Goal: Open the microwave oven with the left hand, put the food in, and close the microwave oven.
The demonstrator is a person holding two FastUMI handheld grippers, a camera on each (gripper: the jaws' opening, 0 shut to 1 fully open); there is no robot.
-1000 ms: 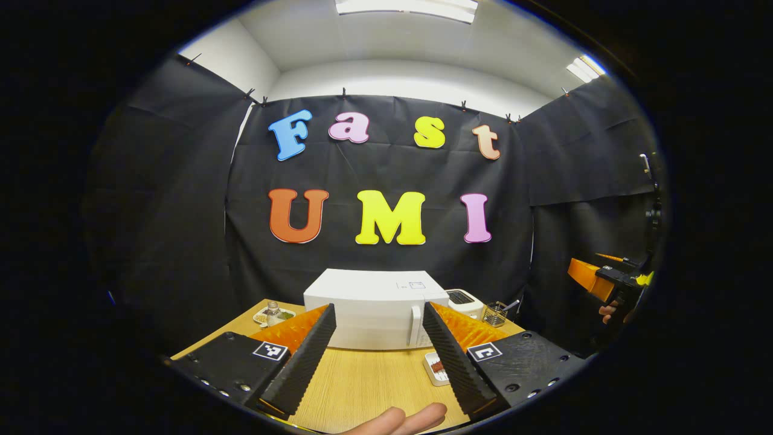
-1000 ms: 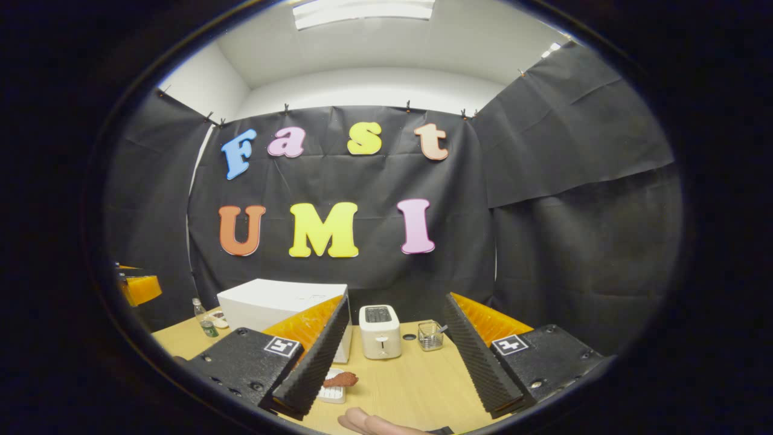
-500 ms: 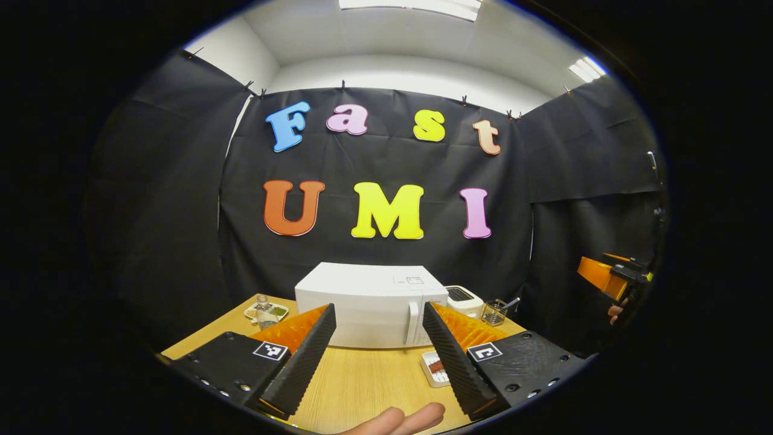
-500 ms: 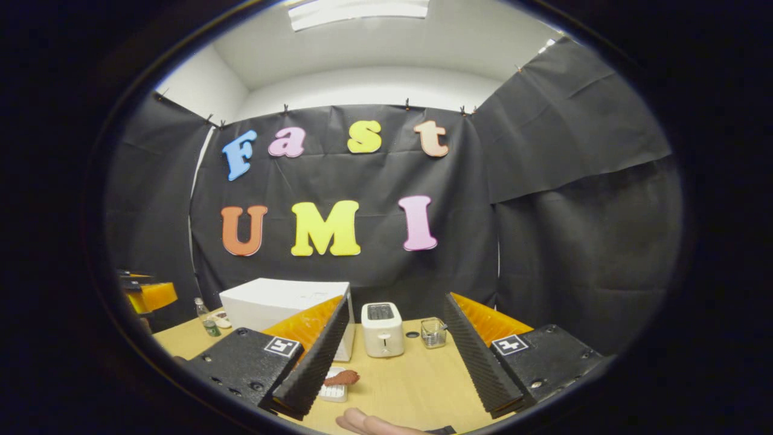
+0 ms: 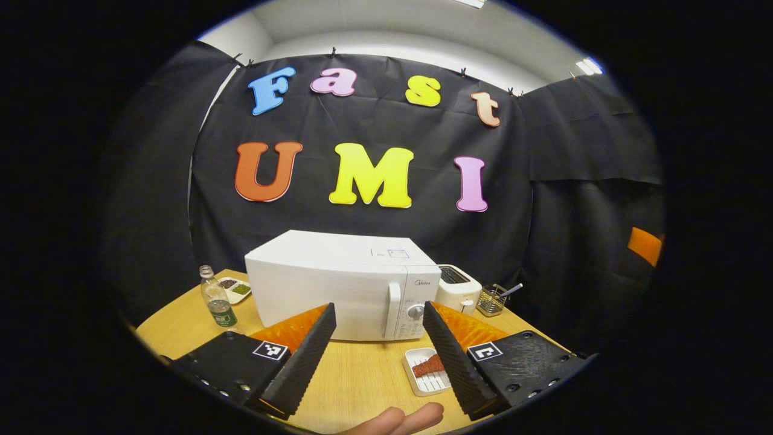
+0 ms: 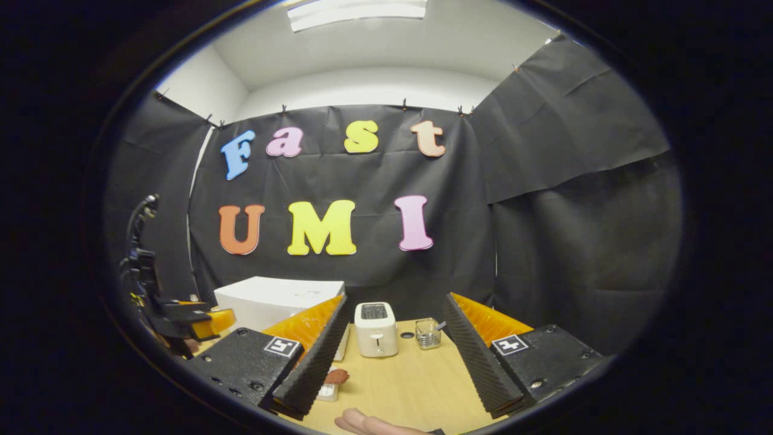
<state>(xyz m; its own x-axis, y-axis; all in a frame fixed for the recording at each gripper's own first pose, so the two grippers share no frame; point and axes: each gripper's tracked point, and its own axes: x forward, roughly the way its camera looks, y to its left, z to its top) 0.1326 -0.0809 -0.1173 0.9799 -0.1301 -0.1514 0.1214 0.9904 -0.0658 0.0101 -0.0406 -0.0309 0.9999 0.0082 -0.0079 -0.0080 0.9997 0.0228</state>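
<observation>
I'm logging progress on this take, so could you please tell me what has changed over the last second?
The left gripper has moved in toward the microwave, which now looms larger in the left gripper view, and more of the bottle has come into sight. Nothing was gripped or released. The microwave door remains closed, the food lies in its white tray, and the right gripper stays open, barely shifted.

left claw (image 5: 375,347) nearer microwave (image 5: 338,284), tilted down

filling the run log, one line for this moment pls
white microwave oven door shut | left gripper open, short of it | right gripper open | red food on white tray
</observation>
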